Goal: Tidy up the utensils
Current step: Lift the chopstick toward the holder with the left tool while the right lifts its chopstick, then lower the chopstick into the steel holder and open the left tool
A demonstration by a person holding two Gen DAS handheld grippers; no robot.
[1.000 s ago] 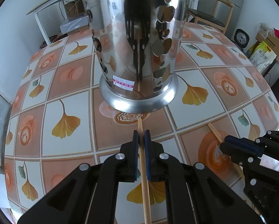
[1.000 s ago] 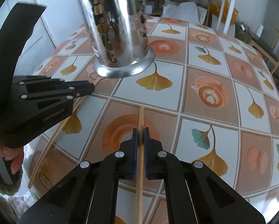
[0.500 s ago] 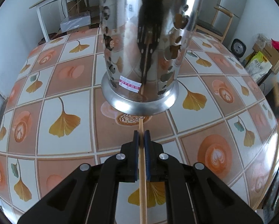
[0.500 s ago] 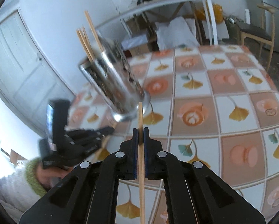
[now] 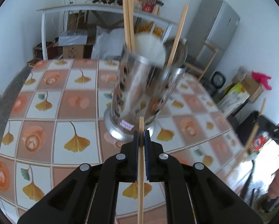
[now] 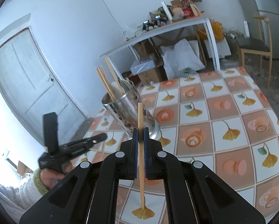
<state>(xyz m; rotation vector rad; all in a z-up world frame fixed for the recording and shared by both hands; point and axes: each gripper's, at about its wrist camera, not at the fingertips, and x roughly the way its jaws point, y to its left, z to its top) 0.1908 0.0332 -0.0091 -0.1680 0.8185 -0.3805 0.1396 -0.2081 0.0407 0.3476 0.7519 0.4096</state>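
Note:
A shiny perforated metal utensil holder [image 5: 145, 95] stands on the tiled table, with three wooden chopsticks [image 5: 129, 20] and a white spoon [image 5: 150, 48] in it. My left gripper [image 5: 141, 137] is shut on a wooden chopstick [image 5: 140, 168], lifted above the table just in front of the holder. My right gripper [image 6: 140, 134] is shut on another chopstick [image 6: 140, 149], held in the air to the right of the holder [image 6: 130, 112]. The left gripper also shows in the right wrist view [image 6: 102, 136], and the right-hand chopstick shows blurred in the left wrist view [image 5: 252, 132].
The table [image 6: 223, 112] has an orange and white ginkgo-leaf cloth. Behind it stand a white desk [image 6: 167, 29] with boxes under it, a wooden chair [image 6: 255, 44] and a grey fridge [image 5: 212, 33]. A white door [image 6: 27, 78] is at left.
Both grippers have lifted their chopsticks off the table and risen well above it. The holder's rim and the utensils inside have come into view.

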